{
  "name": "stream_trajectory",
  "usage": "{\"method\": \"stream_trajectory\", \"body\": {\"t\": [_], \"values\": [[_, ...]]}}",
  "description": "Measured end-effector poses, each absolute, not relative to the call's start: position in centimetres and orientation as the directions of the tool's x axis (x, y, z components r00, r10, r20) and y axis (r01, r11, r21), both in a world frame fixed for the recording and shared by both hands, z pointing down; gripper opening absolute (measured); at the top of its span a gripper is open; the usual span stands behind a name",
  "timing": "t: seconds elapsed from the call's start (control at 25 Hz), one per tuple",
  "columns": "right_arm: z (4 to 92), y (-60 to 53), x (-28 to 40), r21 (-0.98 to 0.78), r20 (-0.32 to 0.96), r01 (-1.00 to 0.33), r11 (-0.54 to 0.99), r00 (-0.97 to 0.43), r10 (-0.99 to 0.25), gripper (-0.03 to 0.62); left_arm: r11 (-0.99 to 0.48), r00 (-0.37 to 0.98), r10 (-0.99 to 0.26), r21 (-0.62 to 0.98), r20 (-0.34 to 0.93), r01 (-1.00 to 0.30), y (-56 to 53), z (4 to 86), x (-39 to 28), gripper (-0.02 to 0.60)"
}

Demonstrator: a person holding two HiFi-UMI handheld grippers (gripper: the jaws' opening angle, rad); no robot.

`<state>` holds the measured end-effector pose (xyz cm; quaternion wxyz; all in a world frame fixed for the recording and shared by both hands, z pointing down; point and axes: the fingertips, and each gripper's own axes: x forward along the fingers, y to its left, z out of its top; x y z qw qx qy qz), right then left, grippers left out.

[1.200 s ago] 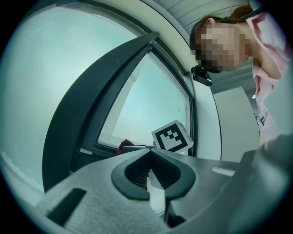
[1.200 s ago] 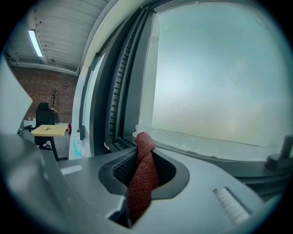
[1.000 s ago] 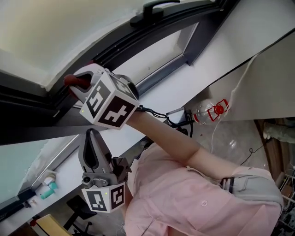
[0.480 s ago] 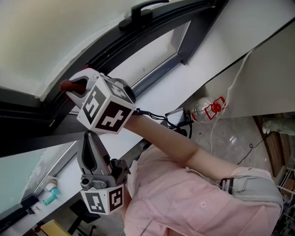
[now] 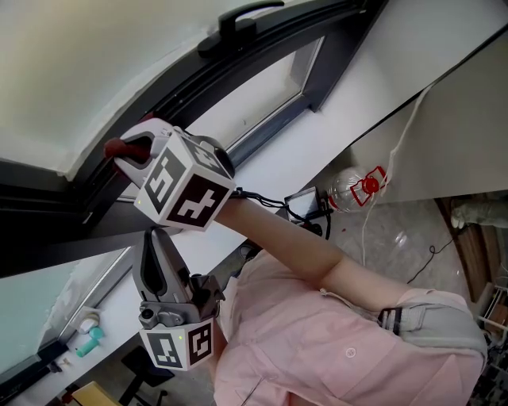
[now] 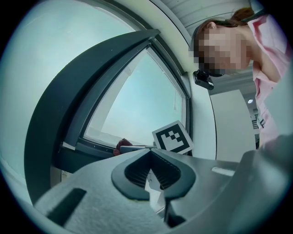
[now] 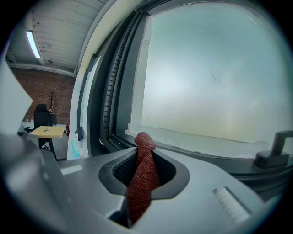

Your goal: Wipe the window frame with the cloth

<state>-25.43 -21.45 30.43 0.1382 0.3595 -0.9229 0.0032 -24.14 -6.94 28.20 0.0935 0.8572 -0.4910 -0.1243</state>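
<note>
A red-brown cloth (image 5: 125, 147) is pinched in my right gripper (image 5: 133, 152), which is shut on it. The cloth's tip presses against the dark window frame (image 5: 95, 186). In the right gripper view the cloth (image 7: 142, 176) runs up between the jaws of the right gripper (image 7: 143, 168), with its end by the frame's lower rail (image 7: 114, 139) under frosted glass. My left gripper (image 5: 159, 242) hangs lower, jaws upward and shut on nothing. The left gripper view shows that gripper (image 6: 149, 172), the frame (image 6: 59, 114) and the cloth (image 6: 122, 145) beyond.
A black window handle (image 5: 242, 17) sits at the top of the frame. A white sill (image 5: 317, 143) runs below the glass. A plastic bottle with a red cap (image 5: 359, 190) and cables (image 5: 305, 208) lie below the sill. A teal item (image 5: 89, 336) rests at lower left.
The view has shifted a little. The right gripper with the cloth has slid slightly along the frame and stays pressed on it. The left gripper has barely moved.
</note>
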Motion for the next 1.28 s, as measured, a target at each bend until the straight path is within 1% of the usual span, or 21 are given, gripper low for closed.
{"method": "stream_trajectory", "body": {"t": [0.64, 1.28], "values": [[30.4, -21.8, -24.3, 0.079, 0.251, -0.666, 0.742, -0.707, -0.661, 0.061, -0.502, 0.483, -0.864, 0.290, -0.140, -0.815, -7.3, 27.9, -23.5, 0.000], [30.5, -22.4, -22.3, 0.062, 0.237, -0.677, 0.734, -0.704, -0.669, 0.061, -0.535, 0.515, -0.844, 0.296, -0.149, -0.792, -7.7, 27.9, -21.6, 0.000]]}}
